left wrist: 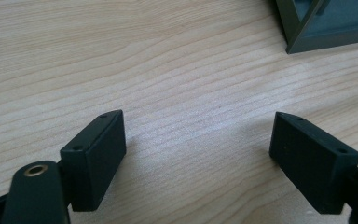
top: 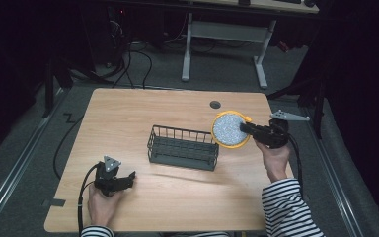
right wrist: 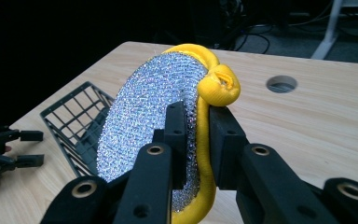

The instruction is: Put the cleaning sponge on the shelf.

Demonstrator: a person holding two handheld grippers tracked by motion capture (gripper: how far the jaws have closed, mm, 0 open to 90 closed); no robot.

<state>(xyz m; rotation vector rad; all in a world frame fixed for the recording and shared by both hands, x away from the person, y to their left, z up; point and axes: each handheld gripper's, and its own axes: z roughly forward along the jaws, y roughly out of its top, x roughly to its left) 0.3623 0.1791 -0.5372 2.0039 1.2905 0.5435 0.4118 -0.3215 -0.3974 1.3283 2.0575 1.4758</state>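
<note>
While our right gripper [right wrist: 196,135] grips the round scouring pad [right wrist: 154,116], its two jaws are closed narrow on the pad's lower edge, one on the silver mesh face and one on the yellow back. We hold the pad on edge above the table [top: 128,118], just past the right end of the wire basket [top: 182,147]. From the high view its silver disc faces upward toward the camera; being round, it has no long axis we can name. Our right gripper view adds the yellow loop [right wrist: 220,86] at the pad's rim. Our left gripper [left wrist: 198,156] sits low over the near left of the table, jaws spread wide with bare wood between them.
</note>
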